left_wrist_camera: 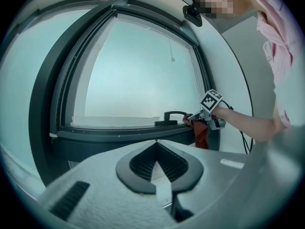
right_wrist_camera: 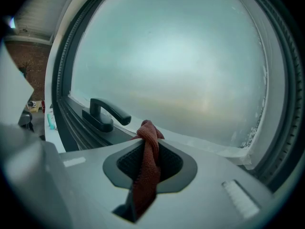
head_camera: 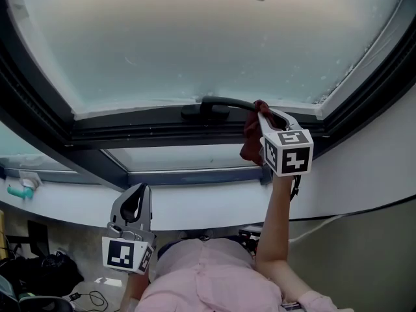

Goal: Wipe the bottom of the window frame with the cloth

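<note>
My right tongs (head_camera: 262,113) are clamped on the red cloth (head_camera: 251,139), which bunches out past the tips and hangs down behind them. The right gripper view shows the cloth (right_wrist_camera: 147,163) pinched between both pads. I have it up at the bottom of the window frame (head_camera: 149,127), just beside the free end of the black handle (head_camera: 220,102). I cannot tell whether the cloth is pressed on the frame or only close to it.

My left tongs (head_camera: 134,204) hang low, well apart from the frame. In their own view the jaws are closed together with nothing held.

I judge the wipe to be at its start or partway. The frame shows no clear wiped and unwiped parts, so I cannot say how much is done. The long run left of the handle and the stretch to the right corner look like the work still left.

No bucket, basin or other container shows in any view
</note>
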